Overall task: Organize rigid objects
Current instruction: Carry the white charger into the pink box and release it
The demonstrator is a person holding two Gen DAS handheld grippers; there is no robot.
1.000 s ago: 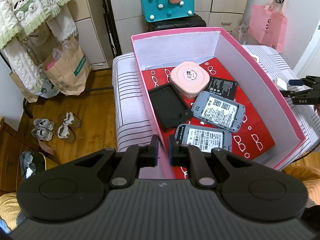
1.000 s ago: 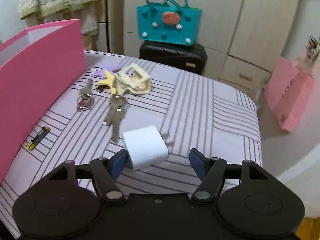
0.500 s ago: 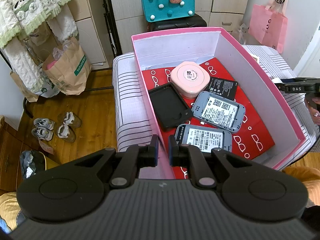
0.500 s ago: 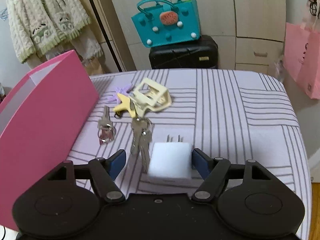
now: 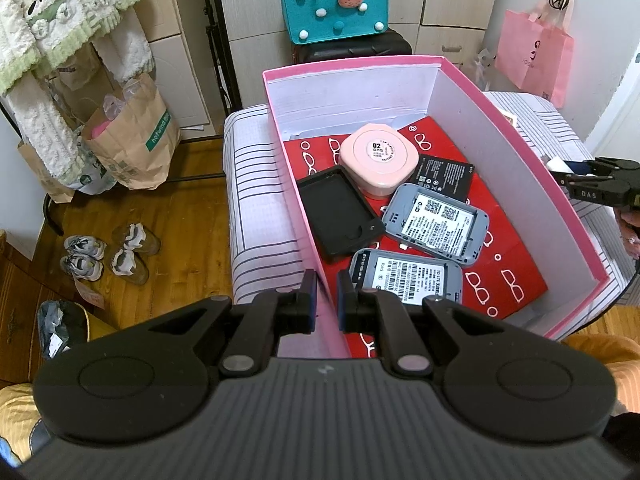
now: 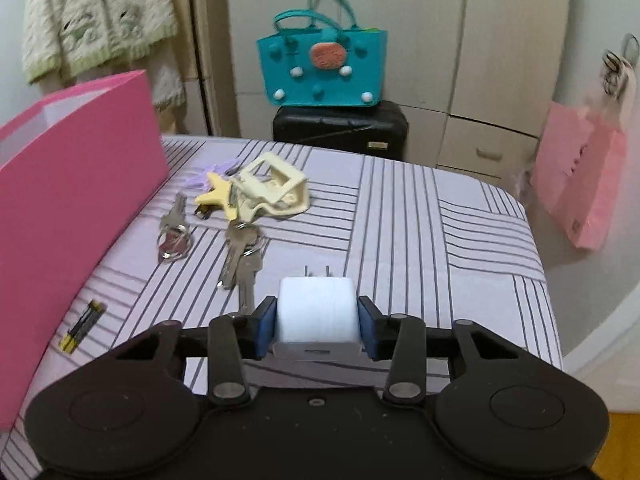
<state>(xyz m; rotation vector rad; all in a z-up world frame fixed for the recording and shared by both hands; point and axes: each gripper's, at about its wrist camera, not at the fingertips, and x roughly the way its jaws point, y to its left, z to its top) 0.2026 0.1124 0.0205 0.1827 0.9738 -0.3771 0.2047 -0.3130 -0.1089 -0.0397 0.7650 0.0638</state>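
Right gripper [image 6: 318, 326] jaws closing on white charger [image 6: 317, 314] near bed's front edge; left gripper [image 5: 326, 300] clamped on pink box [image 5: 500, 128] wall

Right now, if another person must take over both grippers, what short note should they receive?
Left gripper: shut on the near wall of the pink box, steadying it.
Right gripper: jaws closing on the white charger, pads at its sides, prongs pointing away.
Done: pink round case, black sleeve, black battery and two grey devices lie in the box.
Left on the striped cover: charger, two key bunches, cream clip, yellow star clip, purple item, battery beside the box.
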